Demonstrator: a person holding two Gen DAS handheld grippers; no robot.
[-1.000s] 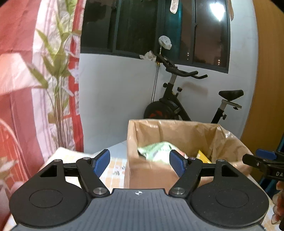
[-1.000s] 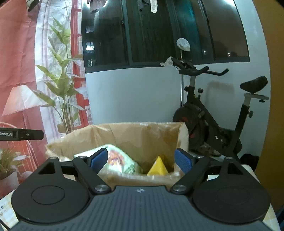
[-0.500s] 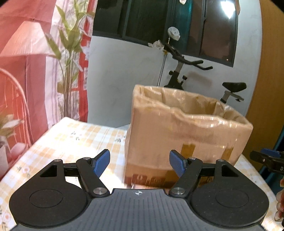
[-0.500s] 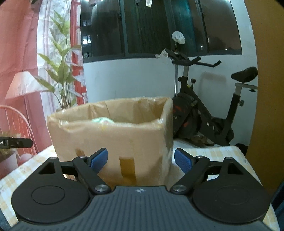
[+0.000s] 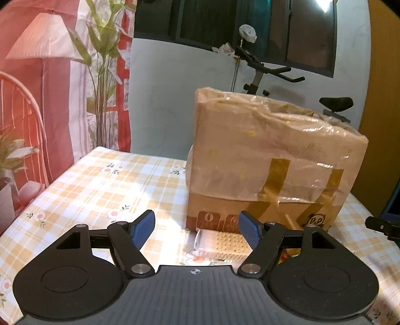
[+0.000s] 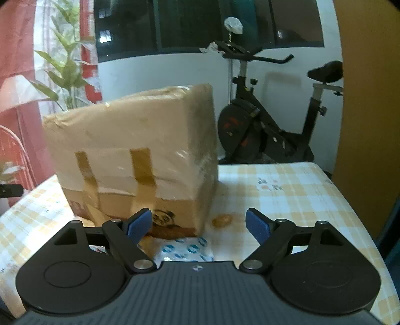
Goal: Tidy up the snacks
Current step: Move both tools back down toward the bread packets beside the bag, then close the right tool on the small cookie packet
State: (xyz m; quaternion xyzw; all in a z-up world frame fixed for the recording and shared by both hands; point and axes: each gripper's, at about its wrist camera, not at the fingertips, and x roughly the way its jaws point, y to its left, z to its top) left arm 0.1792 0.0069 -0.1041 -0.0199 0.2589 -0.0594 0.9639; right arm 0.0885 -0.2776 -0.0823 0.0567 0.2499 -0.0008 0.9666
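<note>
Nearest the left wrist camera, the left tongs stand apart with blue pads and nothing clamped between them; just beyond their gap a clear-wrapped pack of pale dotted crackers lies flat on the bench, which is covered in a yellow-and-white checked cloth with small flowers. Nearest the right wrist camera, the right tongs also stand wide apart and empty, and under their gap lies a white snack packet printed with blue round marks, with a small brown crumb-like piece on the cloth a little farther on. Behind both snacks, close to them, stands a brown cardboard box lined with clear plastic and strapped with brown tape, upright on the bench; what it holds cannot be seen from this low angle. Past the bench stand a black exercise bike against a white wall, a tall green-leaved plant and dark windows.
</note>
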